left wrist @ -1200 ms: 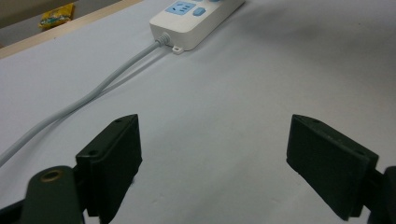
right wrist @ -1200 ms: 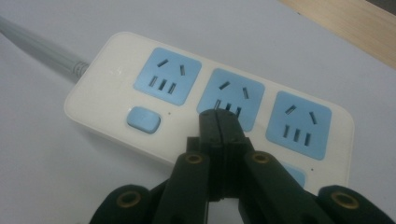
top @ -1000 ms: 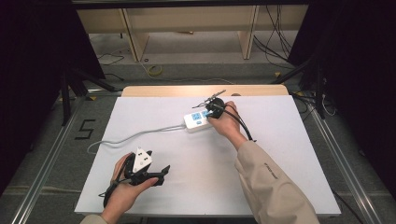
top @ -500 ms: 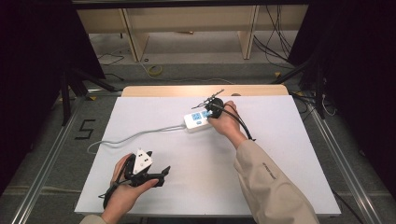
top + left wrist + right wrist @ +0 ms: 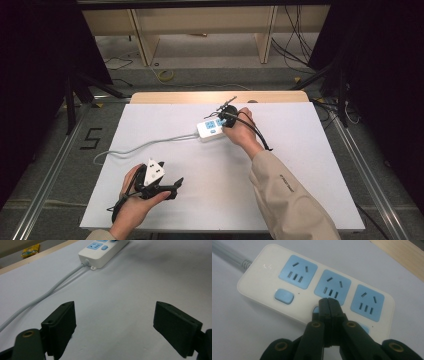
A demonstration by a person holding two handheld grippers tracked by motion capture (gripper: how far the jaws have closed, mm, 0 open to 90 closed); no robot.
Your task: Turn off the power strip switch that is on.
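A white power strip [image 5: 209,129] with three blue sockets and blue buttons lies at the far middle of the white table top [image 5: 310,165]; its grey cable [image 5: 145,145] runs off to the left. My right gripper [image 5: 221,121] is shut with nothing between its jaws. Its joined tips [image 5: 328,301] rest at the middle blue button [image 5: 315,309] of the power strip [image 5: 262,277], just below the middle socket [image 5: 333,287]. My left gripper [image 5: 173,189] lies low at the near left, open and empty, far from the strip. Its jaws [image 5: 113,325] point toward the power strip [image 5: 102,252] and cable [image 5: 50,292].
A wooden table edge [image 5: 215,96] runs behind the white sheet. Shelf legs and loose cables stand on the floor beyond. A "5" mark [image 5: 90,138] sits on the floor at left. A small yellow packet [image 5: 30,250] lies past the table edge.
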